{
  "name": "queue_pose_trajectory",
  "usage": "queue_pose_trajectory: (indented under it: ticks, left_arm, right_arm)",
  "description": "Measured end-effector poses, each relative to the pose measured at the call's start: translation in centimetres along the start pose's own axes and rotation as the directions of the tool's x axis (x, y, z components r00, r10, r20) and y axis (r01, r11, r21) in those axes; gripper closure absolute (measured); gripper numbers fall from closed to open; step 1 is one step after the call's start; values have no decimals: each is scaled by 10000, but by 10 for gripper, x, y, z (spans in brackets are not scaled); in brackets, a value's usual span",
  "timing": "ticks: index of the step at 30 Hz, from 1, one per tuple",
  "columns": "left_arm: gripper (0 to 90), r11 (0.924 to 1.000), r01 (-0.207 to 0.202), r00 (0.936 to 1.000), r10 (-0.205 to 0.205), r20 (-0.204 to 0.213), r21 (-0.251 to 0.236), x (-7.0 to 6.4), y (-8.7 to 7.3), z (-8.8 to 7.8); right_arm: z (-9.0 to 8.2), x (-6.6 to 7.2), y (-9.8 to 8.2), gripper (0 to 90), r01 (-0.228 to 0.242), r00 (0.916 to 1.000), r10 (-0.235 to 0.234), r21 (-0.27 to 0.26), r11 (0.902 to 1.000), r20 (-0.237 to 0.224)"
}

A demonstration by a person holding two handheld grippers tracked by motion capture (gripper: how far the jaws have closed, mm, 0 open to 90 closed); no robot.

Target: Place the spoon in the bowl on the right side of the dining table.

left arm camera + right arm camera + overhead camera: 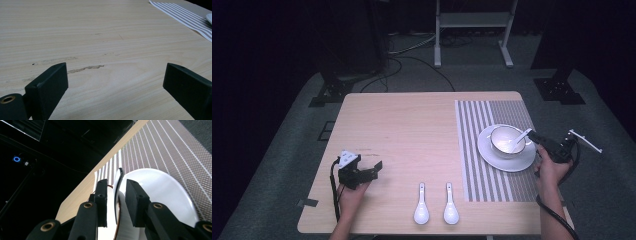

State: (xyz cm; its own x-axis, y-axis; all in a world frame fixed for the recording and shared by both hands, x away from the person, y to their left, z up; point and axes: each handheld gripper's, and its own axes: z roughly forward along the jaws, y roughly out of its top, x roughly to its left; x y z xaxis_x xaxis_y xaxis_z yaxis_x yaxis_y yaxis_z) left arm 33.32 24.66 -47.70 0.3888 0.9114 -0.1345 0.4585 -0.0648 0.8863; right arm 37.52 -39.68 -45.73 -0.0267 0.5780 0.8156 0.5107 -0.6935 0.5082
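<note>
A white bowl stands on a white plate on the striped placemat at the table's right. A white spoon leans in the bowl, its handle pointing right. My right gripper is at that handle; in the right gripper view its jaws stand close together with the spoon handle between them, over the plate. Two more white spoons lie side by side near the front edge. My left gripper rests low at the left, open and empty.
The wooden table is bare between the left gripper and the placemat. Stands, a white frame and cables are on the floor beyond the far edge.
</note>
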Motion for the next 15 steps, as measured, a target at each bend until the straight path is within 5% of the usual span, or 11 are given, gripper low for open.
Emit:
queue_pose_trajectory:
  ticks: [15]
  left_arm:
    - [47, 10000, -4, 10000, 4, 37, 8, 0, 0, 0]
  right_arm:
    - [-18, -2, -8, 632, 286, 9984, -289, -59, 9996, -481]
